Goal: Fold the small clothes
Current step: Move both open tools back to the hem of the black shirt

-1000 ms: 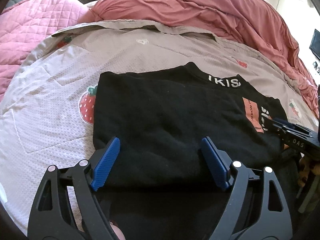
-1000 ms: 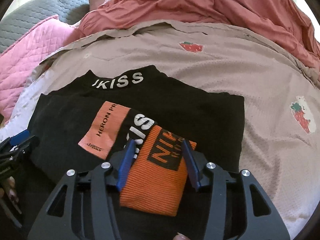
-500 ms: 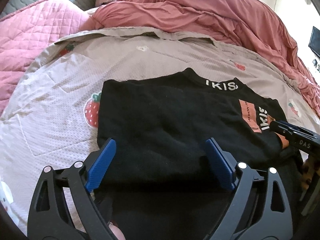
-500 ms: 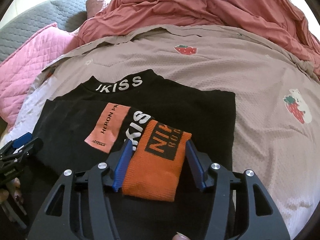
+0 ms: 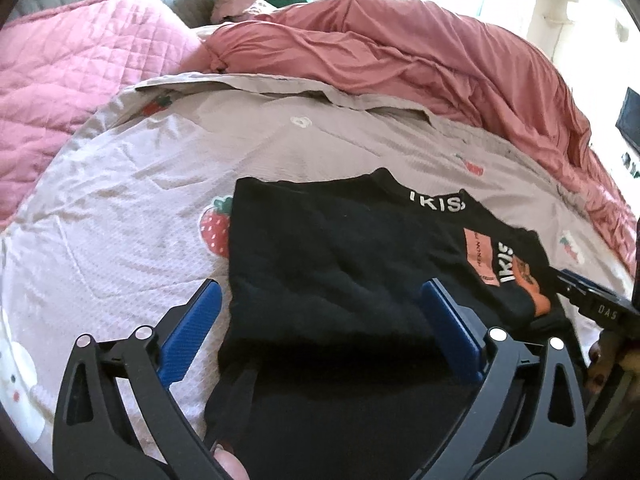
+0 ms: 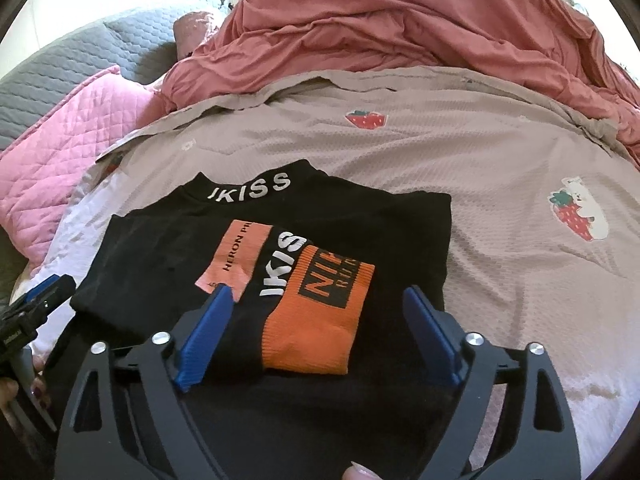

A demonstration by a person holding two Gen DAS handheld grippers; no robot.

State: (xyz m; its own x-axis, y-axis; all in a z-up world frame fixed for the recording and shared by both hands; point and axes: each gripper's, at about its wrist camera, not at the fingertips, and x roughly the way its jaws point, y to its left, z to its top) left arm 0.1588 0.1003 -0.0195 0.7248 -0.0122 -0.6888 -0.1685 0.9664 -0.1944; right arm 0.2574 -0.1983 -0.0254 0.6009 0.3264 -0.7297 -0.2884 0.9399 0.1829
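Both my grippers have lifted and spread since a second ago. Left gripper [image 5: 320,328] opening, pads clear of the folded black shirt [image 5: 340,264] on the strawberry bedsheet [image 5: 120,216], open sheet leftward. Right gripper [image 6: 318,334] opening, released around the orange cuff [image 6: 320,320]; sheet free beyond the shirt's right edge.

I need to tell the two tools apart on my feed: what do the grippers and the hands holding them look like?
Both match: the left gripper and right gripper have black skeletal frames with triangular cut-outs, silver pivot bolts and ribbed blue pads. Seen side-on from the left camera, the right one bears white "DAS" lettering. The fingers beside it have dark red nail polish. No sleeves or cables show.
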